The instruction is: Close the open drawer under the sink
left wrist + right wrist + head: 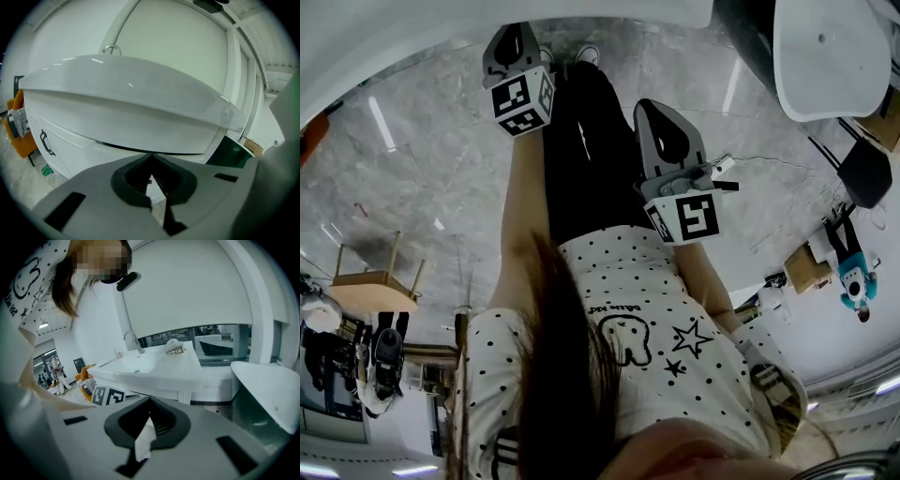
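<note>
Bathroom showroom, white sinks (154, 364) on display side by side, faucet (130, 339), vanity cabinet (70, 150), polished marble floor (422, 178), people (853, 277) far off across an open hall

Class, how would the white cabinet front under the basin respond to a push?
The cabinet front looks a flat, rigid panel, so it probably won't flex. Its smooth white finish may be slippery; the handle likely gives surer purchase.

Noted atop white panelled cabinet (70, 150): white curved sink basin (140, 98). Behind basin, chrome tap (111, 48). Left of cabinet, orange chair (26, 145).
</note>
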Demonstrator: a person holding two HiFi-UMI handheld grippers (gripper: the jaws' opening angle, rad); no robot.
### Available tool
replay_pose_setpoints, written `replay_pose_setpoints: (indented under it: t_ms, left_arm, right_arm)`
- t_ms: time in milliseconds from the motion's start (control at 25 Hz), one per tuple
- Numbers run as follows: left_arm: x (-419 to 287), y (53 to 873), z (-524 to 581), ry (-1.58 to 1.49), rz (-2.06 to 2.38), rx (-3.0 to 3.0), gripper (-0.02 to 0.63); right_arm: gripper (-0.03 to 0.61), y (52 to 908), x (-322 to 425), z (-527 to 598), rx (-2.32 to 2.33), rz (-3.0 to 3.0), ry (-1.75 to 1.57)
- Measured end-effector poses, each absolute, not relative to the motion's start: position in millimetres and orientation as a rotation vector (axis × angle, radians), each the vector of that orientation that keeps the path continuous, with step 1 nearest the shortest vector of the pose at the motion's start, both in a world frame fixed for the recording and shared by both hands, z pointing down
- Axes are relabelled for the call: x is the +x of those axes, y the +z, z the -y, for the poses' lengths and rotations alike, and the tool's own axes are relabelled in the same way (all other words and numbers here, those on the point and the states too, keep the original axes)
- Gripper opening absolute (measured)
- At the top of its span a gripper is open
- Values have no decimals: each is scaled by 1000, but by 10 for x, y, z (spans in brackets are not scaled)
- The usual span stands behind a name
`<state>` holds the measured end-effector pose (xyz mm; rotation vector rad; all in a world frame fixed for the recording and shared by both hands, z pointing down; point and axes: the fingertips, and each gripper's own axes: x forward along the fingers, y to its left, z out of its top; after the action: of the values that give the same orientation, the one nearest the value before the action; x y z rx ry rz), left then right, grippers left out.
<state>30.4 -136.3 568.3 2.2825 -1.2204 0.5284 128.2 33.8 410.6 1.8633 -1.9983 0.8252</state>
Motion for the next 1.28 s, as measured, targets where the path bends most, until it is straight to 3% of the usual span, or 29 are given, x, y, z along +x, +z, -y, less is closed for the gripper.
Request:
replay_pose_setpoints:
  t_ms: [400, 1280]
  left_arm:
    - [237, 4952, 1267, 481, 1254, 2289, 5]
    - [815, 3557, 1166, 375, 1177, 2531, 5]
  right_arm:
    - [12, 3699, 1376, -361, 1847, 2027, 742]
    - [12, 3257, 1748, -96, 1764, 2152, 543]
